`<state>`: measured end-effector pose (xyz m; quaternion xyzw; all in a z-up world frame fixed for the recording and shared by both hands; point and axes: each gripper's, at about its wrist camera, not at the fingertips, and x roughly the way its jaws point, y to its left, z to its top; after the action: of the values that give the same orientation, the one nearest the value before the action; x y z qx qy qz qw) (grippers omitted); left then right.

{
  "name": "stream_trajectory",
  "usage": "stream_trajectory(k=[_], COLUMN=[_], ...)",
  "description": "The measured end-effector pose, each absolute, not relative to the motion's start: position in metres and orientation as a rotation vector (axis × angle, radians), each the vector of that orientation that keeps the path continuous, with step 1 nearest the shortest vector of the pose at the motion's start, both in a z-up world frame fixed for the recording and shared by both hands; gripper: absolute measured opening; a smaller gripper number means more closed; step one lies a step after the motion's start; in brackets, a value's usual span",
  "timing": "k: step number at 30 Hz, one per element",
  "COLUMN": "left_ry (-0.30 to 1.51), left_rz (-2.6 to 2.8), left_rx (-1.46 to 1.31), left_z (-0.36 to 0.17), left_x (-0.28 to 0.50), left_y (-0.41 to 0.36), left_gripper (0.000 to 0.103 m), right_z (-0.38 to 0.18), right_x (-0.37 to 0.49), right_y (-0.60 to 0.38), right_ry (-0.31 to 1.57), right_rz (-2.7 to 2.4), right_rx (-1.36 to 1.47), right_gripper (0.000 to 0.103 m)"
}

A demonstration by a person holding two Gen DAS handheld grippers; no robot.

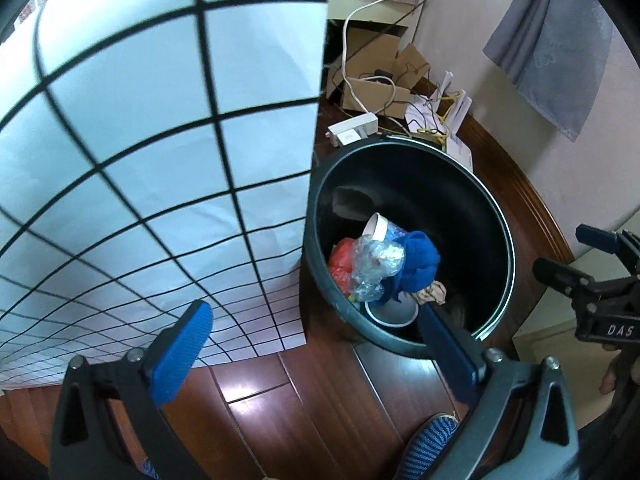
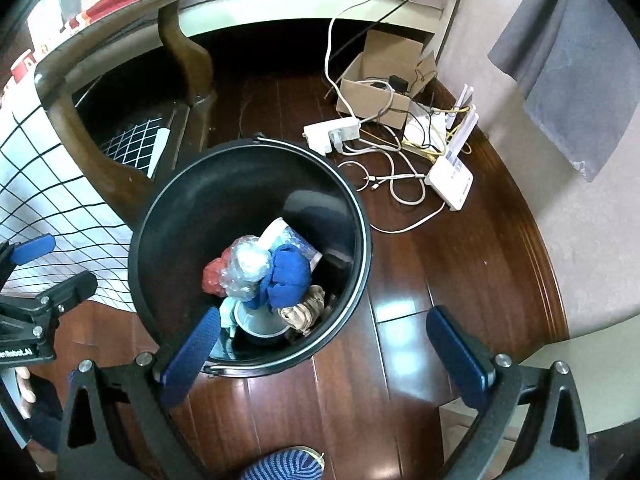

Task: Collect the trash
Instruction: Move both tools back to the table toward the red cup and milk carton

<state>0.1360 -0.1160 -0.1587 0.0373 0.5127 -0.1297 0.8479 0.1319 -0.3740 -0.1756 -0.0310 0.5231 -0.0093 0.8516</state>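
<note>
- We held the left tool wide open and empty above the floor.
- Our right tool gaped empty too.
- The black bin stood between them, holding a blue cloth, crumpled plastic and a cup.

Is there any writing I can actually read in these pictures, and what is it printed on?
"DAS": white letters on the black body of the right claw, seen from the left wrist view; the rest is cut off.
"...nRobot.AI": white letters on the left claw, its start cut off by the edge.
The label on the white router is too small to read.
</note>
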Motion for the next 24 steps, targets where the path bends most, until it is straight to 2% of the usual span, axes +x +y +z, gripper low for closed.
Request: stream_trajectory(k=[13, 24], left_ry=[1.028, 0.897], left_rz=[-0.230, -0.138], left_rx=[0.048, 0.001], left_z=[-0.124, -0.056], left_x=[0.113, 0.095], left_y=[-0.081, -0.010], left_gripper=[0.103, 0.103], right_z=[-0.133, -0.076], right_x=[0.125, 0.127], right_y=[-0.337, -0.272], right_ry=[1.018, 0.834], right_rz=[0.044, 0.179], right_rx=[-0.107, -0.151], right_gripper=[0.103, 0.103])
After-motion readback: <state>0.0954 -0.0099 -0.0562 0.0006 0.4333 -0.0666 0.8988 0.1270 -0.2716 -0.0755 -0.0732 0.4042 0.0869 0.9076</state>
